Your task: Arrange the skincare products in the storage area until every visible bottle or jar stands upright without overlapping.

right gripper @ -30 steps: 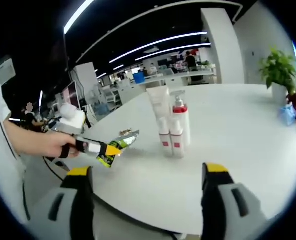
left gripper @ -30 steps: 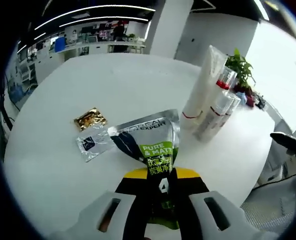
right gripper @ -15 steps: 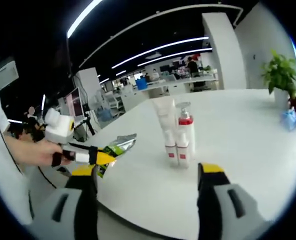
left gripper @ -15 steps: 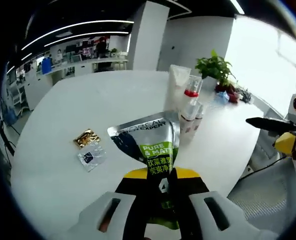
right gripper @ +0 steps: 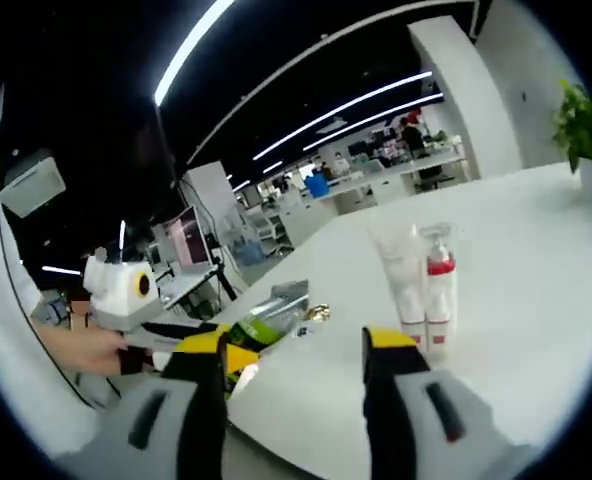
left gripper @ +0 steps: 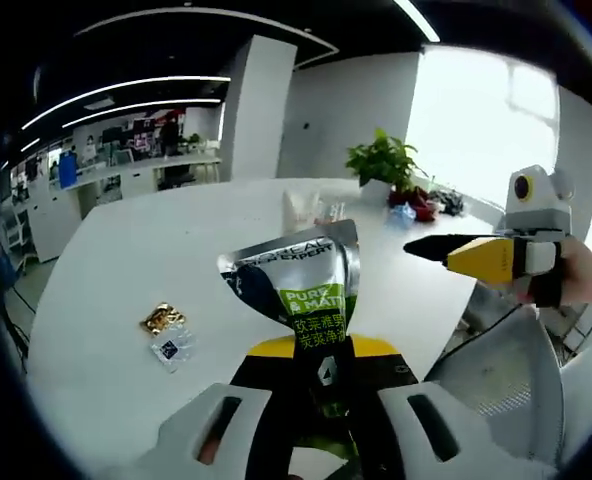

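An open-plan office with ceiling light strips surrounds a round white tabletop (left gripper: 126, 280). My left hand-held gripper (left gripper: 321, 375) is clamped on the crimped end of a silver-and-green tube (left gripper: 301, 285), which fills the centre of the left gripper view, lifted clear of the surface. My right hand-held gripper (right gripper: 291, 345) stands wide and holds nothing. The upright bottles (right gripper: 421, 285) cluster right of centre in the right gripper view. I judge that setting the floppy tube down close beside them could topple one, since the group stands tight. The left gripper view shows two small sachets (left gripper: 166, 333) at lower left and a potted plant (left gripper: 381, 165); the right gripper view shows the bottles' red collars plainly.
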